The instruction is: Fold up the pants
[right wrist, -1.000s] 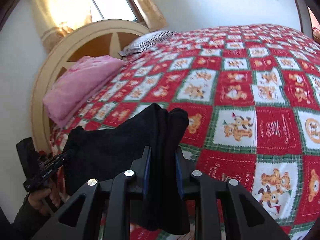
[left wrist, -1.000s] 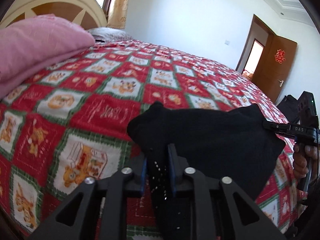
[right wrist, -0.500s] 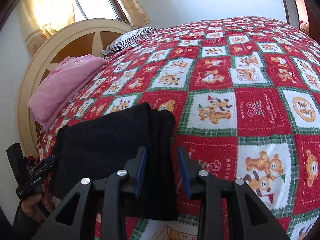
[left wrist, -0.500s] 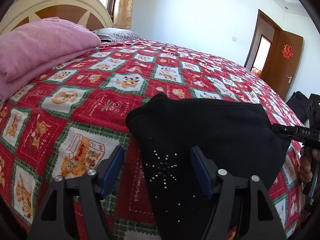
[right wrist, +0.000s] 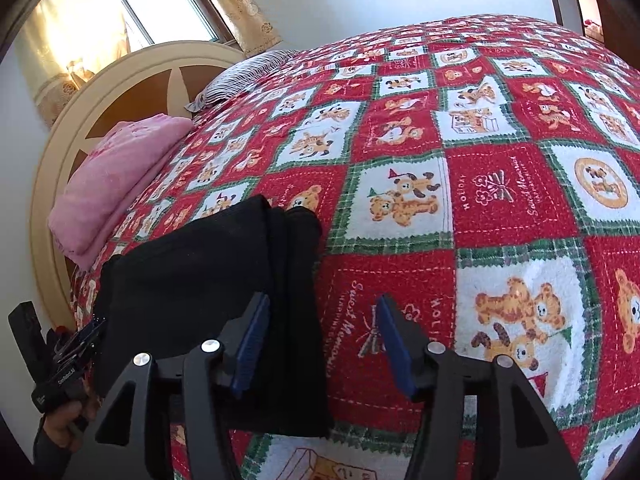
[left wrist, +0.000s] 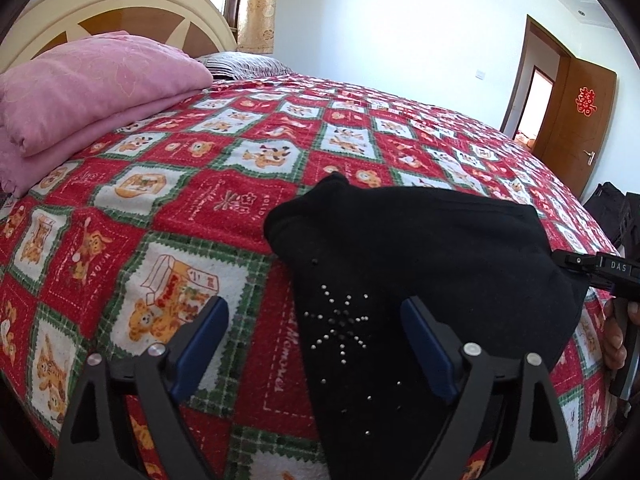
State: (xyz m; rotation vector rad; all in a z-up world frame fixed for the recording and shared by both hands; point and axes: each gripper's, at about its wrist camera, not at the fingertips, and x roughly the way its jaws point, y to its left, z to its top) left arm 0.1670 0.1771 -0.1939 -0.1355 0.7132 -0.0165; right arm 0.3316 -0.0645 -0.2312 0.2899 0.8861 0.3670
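One pair of black pants (left wrist: 420, 248) is being seen, lying folded at the lower centre of the left wrist view. Two grippers are being counted: the left gripper (left wrist: 316, 338) at the bottom of its own view and the right gripper (right wrist: 320, 334) at the bottom of its own, each being shown with two blue pads. One red patchwork bedspread (left wrist: 248, 184) is being shown across the middle of the frame. One folded pink blanket (left wrist: 80, 92) is being seen at upper left, one striped pillow (left wrist: 244, 65) beside it, one headboard (left wrist: 120, 12) behind, and one brown door (left wrist: 580, 116) at right.
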